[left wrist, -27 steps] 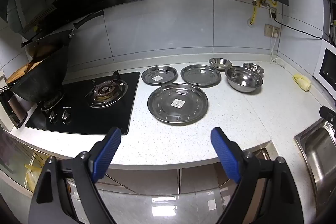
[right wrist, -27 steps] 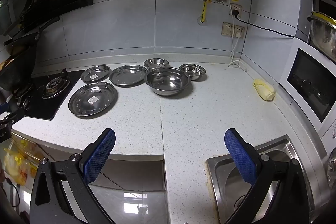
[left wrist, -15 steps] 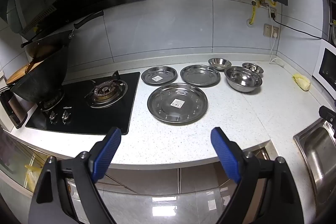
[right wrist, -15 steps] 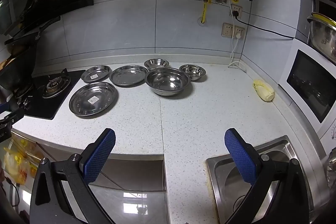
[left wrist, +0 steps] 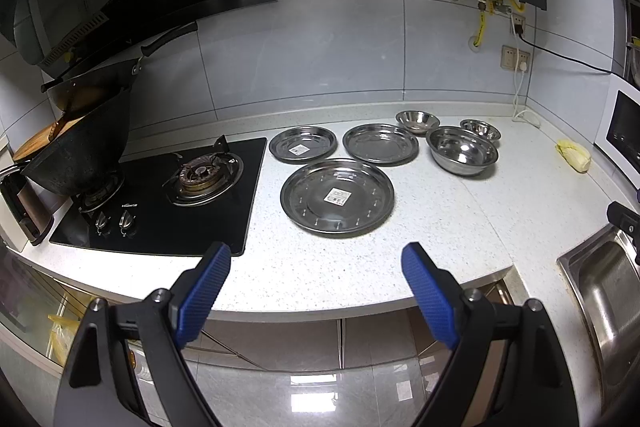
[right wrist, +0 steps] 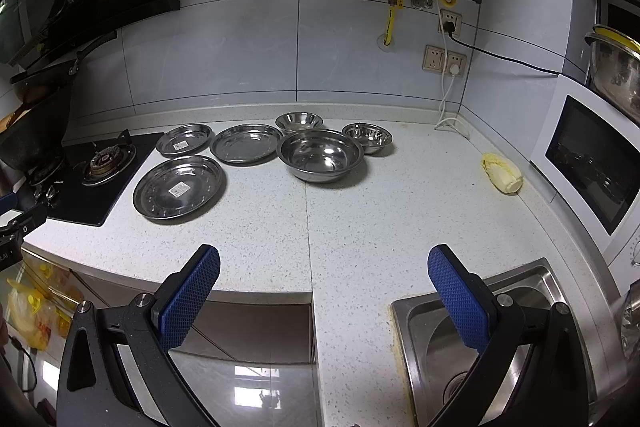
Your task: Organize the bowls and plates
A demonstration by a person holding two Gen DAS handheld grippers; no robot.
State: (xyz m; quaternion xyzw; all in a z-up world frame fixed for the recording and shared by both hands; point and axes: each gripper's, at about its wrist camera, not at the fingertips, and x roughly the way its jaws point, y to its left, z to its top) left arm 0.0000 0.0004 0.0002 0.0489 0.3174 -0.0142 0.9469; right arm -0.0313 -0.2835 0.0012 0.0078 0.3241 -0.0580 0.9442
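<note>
Speckled white counter (right wrist: 360,211), grey tiled wall (right wrist: 240,47); hob (left wrist: 160,195) left, sink (right wrist: 480,327) right, prob. steel.

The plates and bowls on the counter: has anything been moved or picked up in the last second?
Nothing visibly changed. The three plates, with the large plate in front, and the three bowls around the large bowl lie where they were. The left hand-held gripper and the right hand-held gripper hang open and empty short of the counter as before.

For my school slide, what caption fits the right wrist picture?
Open right gripper faces three steel plates and three steel bowls on the counter.
</note>
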